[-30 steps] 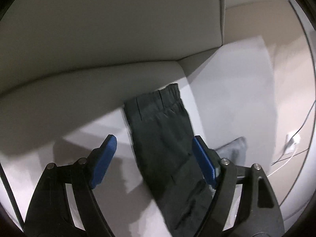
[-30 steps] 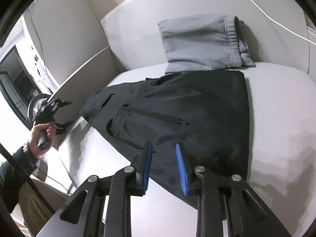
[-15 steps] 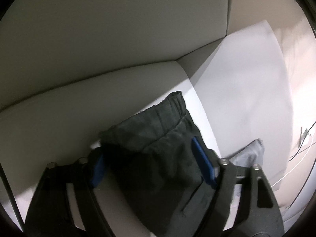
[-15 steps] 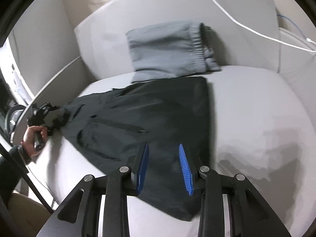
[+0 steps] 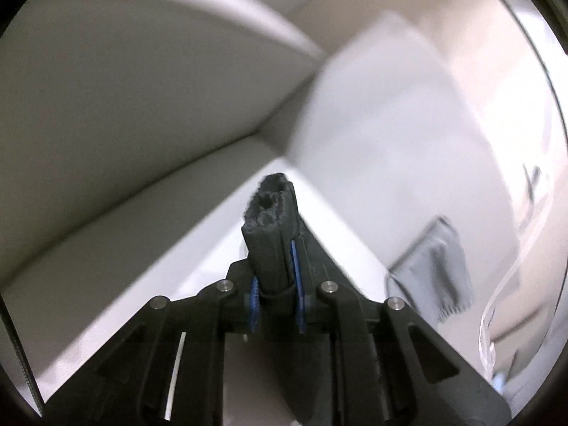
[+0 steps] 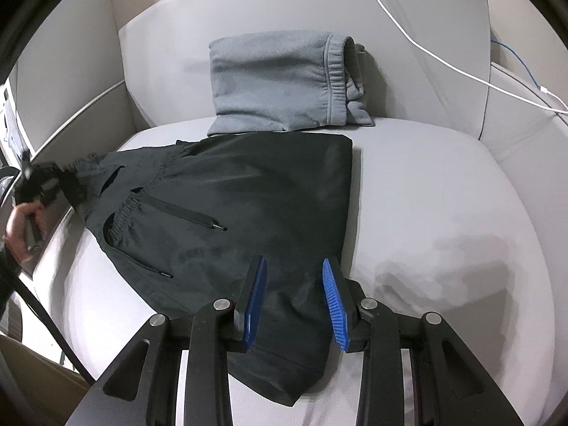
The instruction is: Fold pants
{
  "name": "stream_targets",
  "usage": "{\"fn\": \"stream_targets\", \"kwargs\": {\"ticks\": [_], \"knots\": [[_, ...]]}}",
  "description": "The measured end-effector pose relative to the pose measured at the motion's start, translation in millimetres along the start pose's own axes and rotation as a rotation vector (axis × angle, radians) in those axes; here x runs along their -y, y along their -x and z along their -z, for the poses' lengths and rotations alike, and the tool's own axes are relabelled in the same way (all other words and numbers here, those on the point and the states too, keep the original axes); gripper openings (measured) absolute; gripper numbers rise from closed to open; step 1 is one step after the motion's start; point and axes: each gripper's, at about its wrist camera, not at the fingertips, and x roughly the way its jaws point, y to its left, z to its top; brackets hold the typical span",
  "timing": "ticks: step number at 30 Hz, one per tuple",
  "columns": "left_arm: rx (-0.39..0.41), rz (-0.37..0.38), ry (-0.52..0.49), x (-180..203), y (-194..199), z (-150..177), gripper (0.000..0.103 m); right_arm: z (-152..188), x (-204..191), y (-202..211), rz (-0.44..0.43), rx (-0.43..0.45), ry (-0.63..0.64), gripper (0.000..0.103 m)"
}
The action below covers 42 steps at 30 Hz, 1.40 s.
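- My left gripper (image 5: 275,277) is clamped on a bunched wad of the black pants (image 6: 245,206); its jaws have just been closing, and the dark fabric now fills the gap between the blue pads and pokes out past the tips.
- In the right wrist view I see that same gripper at the left edge of the seat cushion (image 6: 443,191), with my left hand (image 6: 21,227) on its handle and the waistband end of the pants gathered up into it.
- From that raised corner the cloth slopes down; the rest of the pants lies flat across the middle of the cushion, a straight folded edge running along the right side.
- Two zip pockets show on the left half of the pants, both facing up.
- My right gripper (image 6: 294,300) hangs over the near end of the pants with its jaws partly apart; the blue pads stand on either side of the fabric, and nothing is pinched between them.
- A folded grey garment (image 6: 280,81) leans against the back cushion (image 6: 170,67) at the far edge of the seat, its lower edge just beside the far edge of the pants.
- A white cable (image 6: 422,49) runs across the back cushion towards the right corner.
- The left wrist view is blurred, so I can make out little beyond the cushions and the grey garment at the right.
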Motion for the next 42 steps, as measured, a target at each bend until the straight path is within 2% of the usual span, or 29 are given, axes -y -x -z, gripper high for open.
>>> {"fn": "stream_targets", "kwargs": {"ticks": [6, 8, 10, 15, 19, 22, 24, 29, 31, 34, 37, 40, 42], "knots": [[0.008, 0.086, -0.148, 74, 23, 5, 0.012, 1, 0, -2, -0.016, -0.01, -0.01, 0.034], [0.012, 0.101, -0.162, 91, 23, 10, 0.012, 1, 0, -2, -0.029, -0.015, -0.02, 0.034], [0.01, 0.122, -0.143, 102, 22, 16, 0.012, 2, -1, -3, -0.044, -0.025, -0.03, 0.034], [0.005, 0.15, -0.221, 123, 27, 34, 0.012, 5, -3, -9, -0.076, -0.058, -0.034, 0.034], [-0.002, 0.171, -0.271, 134, 22, 40, 0.012, -2, -4, -5, -0.188, -0.073, -0.101, 0.034], [-0.015, 0.188, -0.324, 142, 30, 55, 0.012, -31, -17, 2, -0.311, -0.057, -0.147, 0.039], [-0.026, 0.199, -0.344, 147, 30, 64, 0.012, -60, -38, -1, -0.368, -0.067, -0.148, 0.061], [-0.044, 0.218, -0.4, 160, 33, 81, 0.012, -154, -117, -26, -0.593, -0.117, -0.145, 0.07], [-0.055, 0.225, -0.419, 163, 35, 86, 0.012, -186, -152, -40, -0.643, -0.141, -0.123, 0.075], [-0.069, 0.238, -0.457, 170, 32, 93, 0.012, -221, -197, -69, -0.64, -0.202, -0.094, 0.076], [-0.086, 0.259, -0.489, 176, 32, 101, 0.012, -238, -230, -100, -0.561, -0.276, -0.062, 0.076], [-0.106, 0.285, -0.514, 182, 33, 108, 0.012, -242, -245, -119, -0.496, -0.317, -0.051, 0.076], [-0.124, 0.3, -0.529, 185, 32, 112, 0.012, -241, -243, -130, -0.515, -0.352, -0.075, 0.07]]}}
